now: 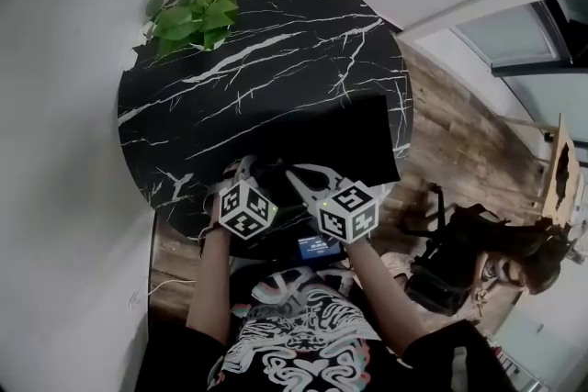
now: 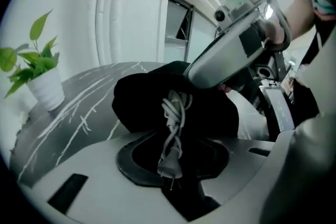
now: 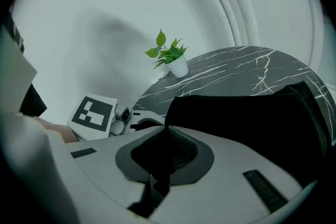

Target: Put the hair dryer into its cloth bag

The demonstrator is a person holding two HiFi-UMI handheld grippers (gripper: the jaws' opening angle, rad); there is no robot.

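At the near rim of the table (image 1: 276, 41), we see both forearms (image 1: 213, 278) reach forward side by side from a printed shirt (image 1: 303, 349). Each hand carries a gripper tilted down toward the cloth, with the marker cubes (image 1: 246, 209) uppermost. The left gripper (image 2: 169, 139) has its jaws about half spread and pinching the power cord (image 2: 176, 105), a white rubbery lead twisted round itself. Its plug (image 2: 170, 168) sits in the gap between the dark pads, with the prongs turned back toward the camera. Just beside it, the right gripper (image 3: 163, 139) has its jaws pressed together on the edge of the cloth bag (image 1: 349, 138), with black fabric caught between the ribbed pads. In the left gripper view its pale fingers come in from the upper right down to the bag's top. Of the hair dryer we see only that cord, which runs into the bulging, matte black bag; the body is hidden by the cloth. The bag lies on the near right part of the table, a round top of glossy black marble with thin white veins. At the far left edge stands a potted plant (image 1: 195, 14), broad green leaves in a small white pot. Beyond the right rim we see wood-plank floor (image 1: 459, 142), and behind the table a pale wall (image 3: 105, 23).
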